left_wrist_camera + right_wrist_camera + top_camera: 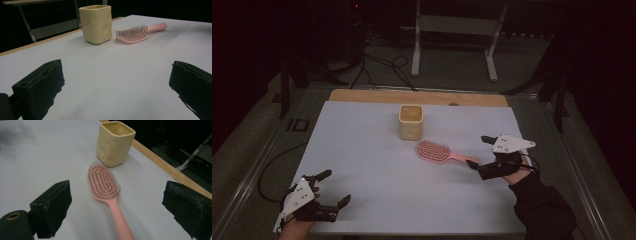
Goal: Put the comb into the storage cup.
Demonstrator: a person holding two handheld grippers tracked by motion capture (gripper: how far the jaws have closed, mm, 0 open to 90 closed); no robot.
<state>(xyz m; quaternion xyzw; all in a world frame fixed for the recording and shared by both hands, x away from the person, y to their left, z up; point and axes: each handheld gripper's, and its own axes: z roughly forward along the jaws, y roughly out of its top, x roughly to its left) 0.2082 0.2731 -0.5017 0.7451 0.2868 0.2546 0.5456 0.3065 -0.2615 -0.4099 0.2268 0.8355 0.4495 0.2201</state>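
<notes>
A pink hairbrush [434, 152] lies bristles-up on the white tabletop [362, 150], right of centre, its head just near of a yellow square cup [411, 121], handle pointing right. The right claw [478, 152] hangs at the handle's end, jaws apart to either side of it. To grip well, it should close squarely across the handle, low to the surface. The left claw [331, 188] rests at the near left, jaws apart, empty.
</notes>
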